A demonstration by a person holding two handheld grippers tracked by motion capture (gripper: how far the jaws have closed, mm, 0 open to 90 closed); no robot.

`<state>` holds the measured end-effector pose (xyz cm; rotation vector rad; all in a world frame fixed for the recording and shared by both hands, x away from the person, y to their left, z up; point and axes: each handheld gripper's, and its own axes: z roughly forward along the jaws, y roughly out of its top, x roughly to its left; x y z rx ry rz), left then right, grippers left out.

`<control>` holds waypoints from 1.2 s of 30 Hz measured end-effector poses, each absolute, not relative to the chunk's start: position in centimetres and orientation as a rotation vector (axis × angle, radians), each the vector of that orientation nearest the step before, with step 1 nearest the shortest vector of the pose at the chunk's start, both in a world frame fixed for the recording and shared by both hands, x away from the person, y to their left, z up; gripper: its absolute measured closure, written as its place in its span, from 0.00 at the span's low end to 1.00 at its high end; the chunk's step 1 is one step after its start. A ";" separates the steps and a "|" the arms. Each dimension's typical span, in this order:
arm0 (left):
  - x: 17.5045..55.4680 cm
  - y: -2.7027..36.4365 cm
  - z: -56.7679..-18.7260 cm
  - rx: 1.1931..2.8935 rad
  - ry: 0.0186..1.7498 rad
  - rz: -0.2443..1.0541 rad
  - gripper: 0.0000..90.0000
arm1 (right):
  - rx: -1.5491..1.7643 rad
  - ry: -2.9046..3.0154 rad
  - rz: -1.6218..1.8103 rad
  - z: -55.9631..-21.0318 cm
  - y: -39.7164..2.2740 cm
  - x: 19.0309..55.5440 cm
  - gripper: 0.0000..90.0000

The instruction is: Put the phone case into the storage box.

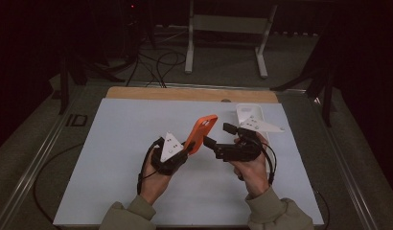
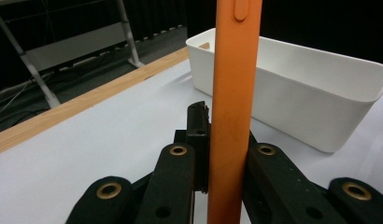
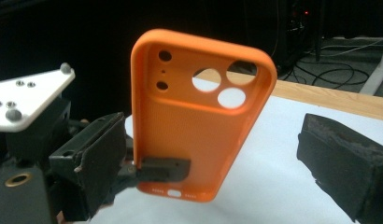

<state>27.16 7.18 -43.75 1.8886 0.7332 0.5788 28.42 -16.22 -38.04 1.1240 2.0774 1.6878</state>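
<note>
An orange phone case [image 1: 203,132] stands tilted above the table, its camera cutouts at the top. My left gripper [image 1: 187,147] is shut on its lower end. In the left gripper view the case [image 2: 234,93] rises edge-on between the black jaws of the left gripper [image 2: 226,156]. My right gripper [image 1: 218,135] stands open just right of the case, jaws pointing at it. In the right gripper view the case [image 3: 199,126] stands upright ahead of the wide-apart jaws of the right gripper [image 3: 217,163], whose pads [image 3: 343,158] do not touch it. The left gripper [image 3: 157,170] clamps its bottom edge there.
A white rectangular bin [image 1: 249,114] sits at the back right of the white table mat [image 1: 118,158]; it also shows behind the case as the bin [image 2: 297,88]. A wooden table edge [image 1: 185,93] runs along the back. Cables and a metal stand lie beyond on the floor.
</note>
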 end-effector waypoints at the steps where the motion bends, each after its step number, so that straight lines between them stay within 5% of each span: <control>1: 27.2 7.2 -43.8 1.889 0.733 0.579 0.95 | 1.124 2.077 1.688 -38.0 -16.2 28.4 0.09; 36: 26.5 4.6 -44.3 1.926 0.684 0.530 0.94 | 1.295 1.865 1.732 -38.1 -15.1 28.7 0.17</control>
